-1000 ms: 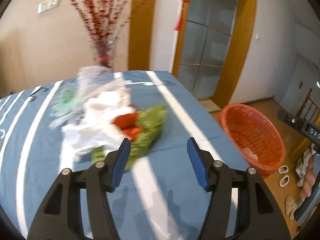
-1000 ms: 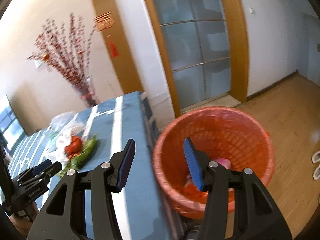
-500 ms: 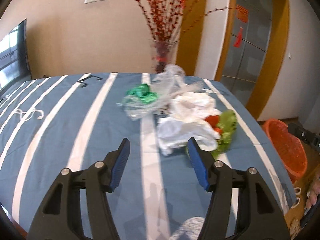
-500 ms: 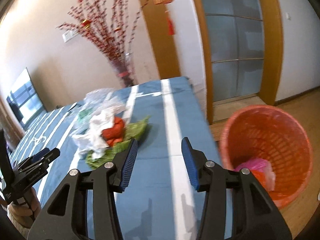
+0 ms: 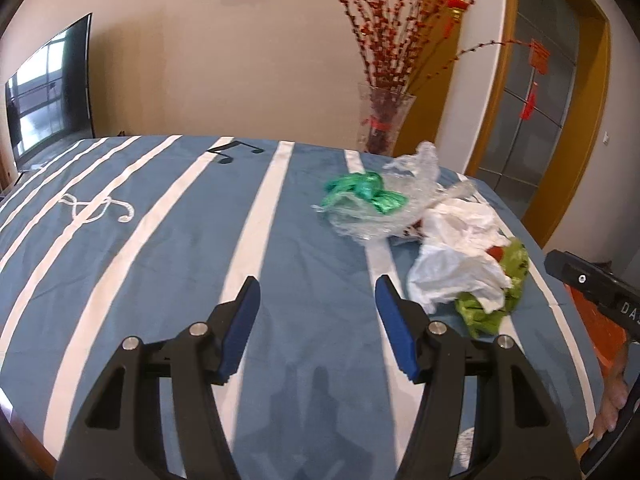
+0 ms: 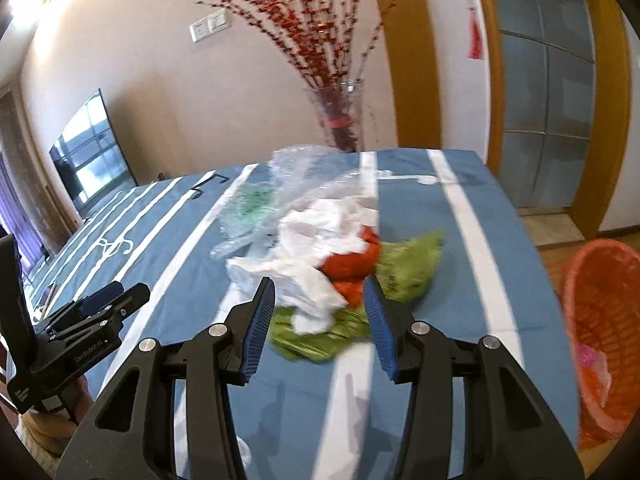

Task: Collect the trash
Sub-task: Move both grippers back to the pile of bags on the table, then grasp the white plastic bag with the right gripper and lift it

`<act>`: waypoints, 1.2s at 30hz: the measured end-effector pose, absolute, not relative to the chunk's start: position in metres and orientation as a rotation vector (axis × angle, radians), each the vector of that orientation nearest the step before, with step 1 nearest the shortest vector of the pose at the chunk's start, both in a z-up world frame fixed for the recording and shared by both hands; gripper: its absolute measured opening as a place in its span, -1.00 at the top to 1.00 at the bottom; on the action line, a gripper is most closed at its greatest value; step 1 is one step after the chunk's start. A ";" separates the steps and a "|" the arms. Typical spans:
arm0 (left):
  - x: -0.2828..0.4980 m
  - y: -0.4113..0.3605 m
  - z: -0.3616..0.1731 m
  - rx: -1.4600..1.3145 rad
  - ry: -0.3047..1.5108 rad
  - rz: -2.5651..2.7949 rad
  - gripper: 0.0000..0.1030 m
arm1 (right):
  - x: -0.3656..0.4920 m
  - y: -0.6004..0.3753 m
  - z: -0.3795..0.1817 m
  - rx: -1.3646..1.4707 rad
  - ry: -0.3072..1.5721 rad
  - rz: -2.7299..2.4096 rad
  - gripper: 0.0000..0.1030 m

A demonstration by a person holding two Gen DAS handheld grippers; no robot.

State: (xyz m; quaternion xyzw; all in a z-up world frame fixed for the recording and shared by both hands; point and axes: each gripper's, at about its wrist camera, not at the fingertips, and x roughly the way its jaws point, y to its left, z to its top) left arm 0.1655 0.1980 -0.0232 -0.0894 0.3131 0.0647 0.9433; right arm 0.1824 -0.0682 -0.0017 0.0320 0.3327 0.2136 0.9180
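Note:
A heap of trash lies on the blue striped tablecloth (image 5: 168,240): a white plastic bag (image 5: 460,264), a light green bag (image 5: 508,280), a clear bag (image 5: 404,208) and a dark green wrapper (image 5: 364,194). In the right wrist view the white bag (image 6: 316,248), a red bag (image 6: 354,264) and the light green bag (image 6: 408,268) lie just beyond my open, empty right gripper (image 6: 320,296). My left gripper (image 5: 316,300) is open and empty, left of the heap. An orange basket (image 6: 604,320) stands on the floor to the right.
A glass vase with red berry branches (image 5: 384,120) stands behind the table's far edge. A TV (image 5: 48,88) is on the left wall. The left gripper's body (image 6: 76,340) shows at the left of the right wrist view. Doors (image 6: 540,100) are at back right.
My right gripper has swung left from the basket toward the trash heap. My left gripper has swung left and back, so the heap now sits to its right.

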 end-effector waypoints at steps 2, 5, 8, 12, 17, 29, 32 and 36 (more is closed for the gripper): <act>0.167 0.207 -0.024 -0.189 0.638 0.140 -0.15 | 0.189 -0.056 -0.004 0.059 0.694 0.454 0.07; 0.171 0.218 -0.024 -0.198 0.639 0.144 -0.16 | 0.198 -0.036 -0.009 0.029 0.700 0.469 0.07; 0.175 0.226 -0.027 -0.207 0.644 0.148 -0.16 | 0.204 -0.021 -0.009 -0.026 0.669 0.458 -0.11; 0.178 0.234 -0.030 -0.222 0.651 0.155 -0.16 | 0.222 -0.002 -0.020 -0.101 0.678 0.439 -0.20; 0.180 0.240 -0.033 -0.239 0.656 0.158 -0.16 | 0.240 0.000 -0.050 -0.155 0.794 0.402 -0.08; 0.189 0.234 -0.037 -0.259 0.676 0.145 -0.16 | 0.223 -0.028 -0.035 -0.070 0.766 0.471 0.77; 0.191 0.228 -0.036 -0.257 0.677 0.133 -0.16 | 0.212 -0.038 -0.021 -0.041 0.729 0.484 0.77; 0.193 0.217 -0.031 -0.245 0.670 0.114 -0.16 | 0.204 -0.059 -0.006 0.000 0.682 0.473 0.77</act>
